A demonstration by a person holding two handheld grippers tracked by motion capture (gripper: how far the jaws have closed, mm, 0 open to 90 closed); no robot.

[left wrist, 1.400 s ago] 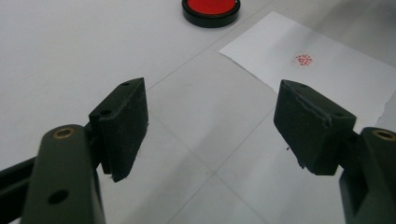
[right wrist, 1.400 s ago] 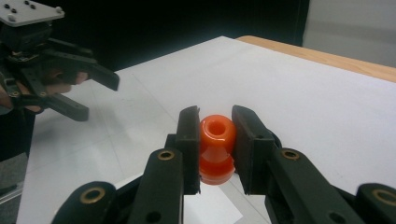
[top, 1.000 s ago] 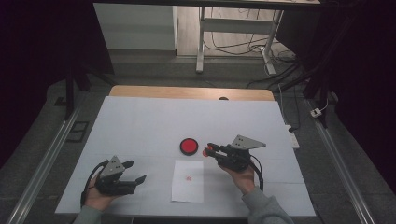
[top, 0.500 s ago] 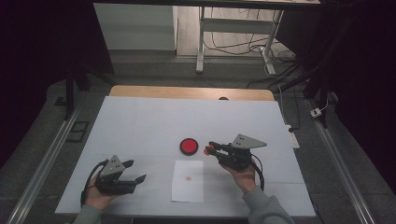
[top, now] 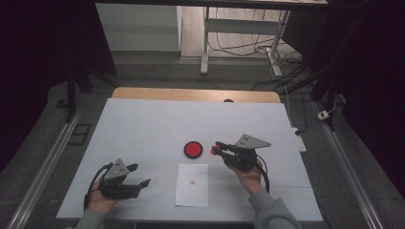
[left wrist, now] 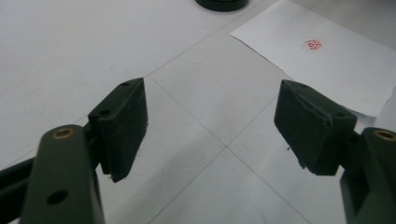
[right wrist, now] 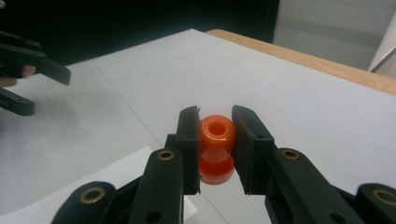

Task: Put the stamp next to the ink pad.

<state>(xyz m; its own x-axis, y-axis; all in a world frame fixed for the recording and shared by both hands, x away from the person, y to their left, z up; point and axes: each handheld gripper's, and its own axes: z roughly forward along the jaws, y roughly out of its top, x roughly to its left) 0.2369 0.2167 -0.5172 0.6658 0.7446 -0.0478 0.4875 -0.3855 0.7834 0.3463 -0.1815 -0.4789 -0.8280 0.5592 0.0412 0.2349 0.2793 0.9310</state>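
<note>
Right tongs (right wrist: 214,140) clamped on orange stamp (right wrist: 216,147), held above white surface (top: 153,124) just right of red ink pad (top: 193,150) | left tongs (left wrist: 212,126) spread wide, holding nothing, low over surface near left of paper sheet (top: 192,185) bearing small red mark (left wrist: 313,44)

Your right gripper (top: 217,149) holds a red piece just beside the red pad (top: 193,149); your left gripper (top: 141,175) gapes near the paper (top: 192,191).

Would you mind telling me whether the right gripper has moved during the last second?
Yes, slightly: the right gripper, holding the orange stamp, has drifted rightward, away from the red ink pad.
</note>
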